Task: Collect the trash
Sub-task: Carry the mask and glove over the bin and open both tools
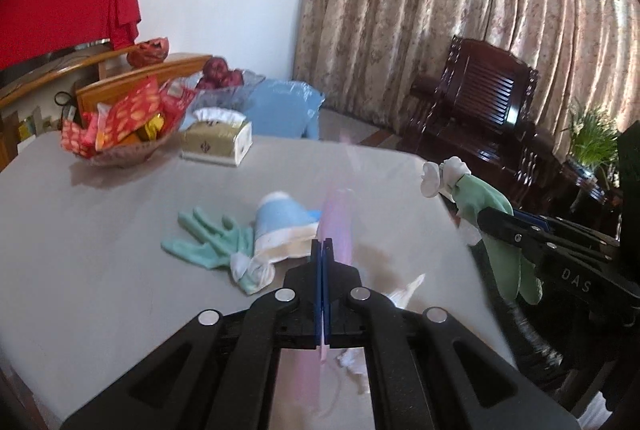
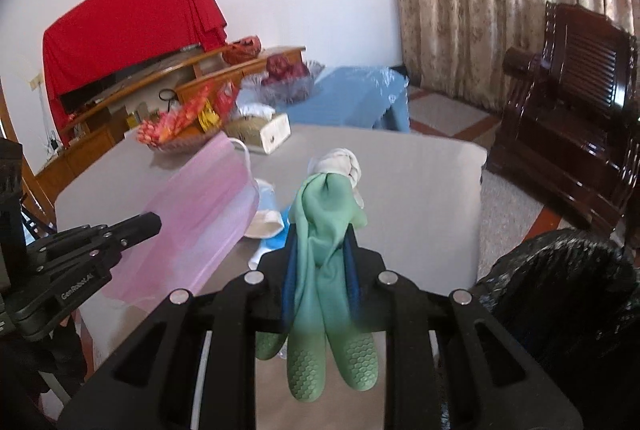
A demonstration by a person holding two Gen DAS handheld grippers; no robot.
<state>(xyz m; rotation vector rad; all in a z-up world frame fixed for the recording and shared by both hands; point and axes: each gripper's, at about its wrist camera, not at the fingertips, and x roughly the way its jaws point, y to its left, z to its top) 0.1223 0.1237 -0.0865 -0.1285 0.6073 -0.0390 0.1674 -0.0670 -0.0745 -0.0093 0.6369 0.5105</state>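
My left gripper (image 1: 322, 244) is shut on a pink face mask (image 1: 339, 218), held edge-on above the grey table (image 1: 100, 262); from the right wrist view the mask (image 2: 192, 218) hangs broad from the left gripper (image 2: 154, 222). My right gripper (image 2: 320, 234) is shut on a green rubber glove (image 2: 322, 262) with a white cuff, its fingers dangling toward the camera. In the left wrist view that glove (image 1: 506, 262) hangs from the right gripper (image 1: 486, 216) off the table's right edge. A second green glove (image 1: 204, 238) and a blue-and-white cloth item (image 1: 284, 226) lie on the table.
A snack basket (image 1: 120, 134), a tissue box (image 1: 218, 140) and a fruit bowl (image 1: 224, 80) stand at the table's far side. Crumpled white paper (image 1: 404, 290) lies near the left gripper. A black trash bag (image 2: 560, 282) sits at the right, with a dark wooden chair (image 2: 576, 102) beyond.
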